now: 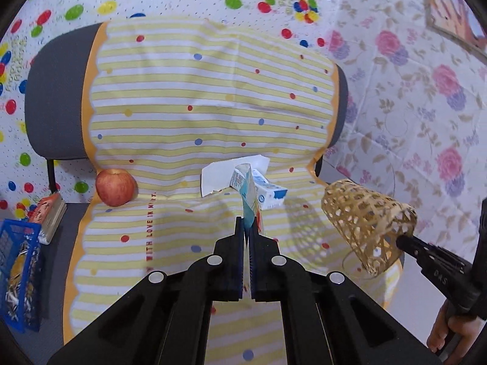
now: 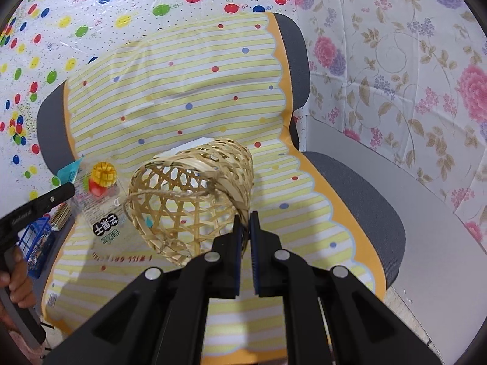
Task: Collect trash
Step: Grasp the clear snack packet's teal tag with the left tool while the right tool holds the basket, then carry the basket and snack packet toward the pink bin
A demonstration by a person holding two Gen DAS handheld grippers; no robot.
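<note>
Through the left wrist camera, my left gripper [image 1: 247, 228] has its jaws pinched tight on the edge of a flattened drink carton [image 1: 250, 196], held up clear of the striped cloth [image 1: 170, 97] that covers the chair [image 1: 54, 103]; I take it that the thin edge gives the pads the surest bite. Just beyond it, on the seat, lie a small blue-and-white box [image 1: 271, 193] and a torn white paper [image 1: 219, 173], which I judge to be trash not yet gathered. An apple [image 1: 115, 187] sits at the far left of the seat, well apart. To the right, the woven basket [image 1: 365, 228] hangs tipped from the right gripper.

Through the right wrist camera, my right gripper [image 2: 246, 228] is closed on the basket's rim [image 2: 240, 210], so the basket's mouth tilts toward the left, where the carton [image 2: 100, 200] comes in, gripped by the left gripper. I reckon the tilt is meant to offer the opening to the carton. The carton is just beside the basket's mouth, not yet inside.
</note>
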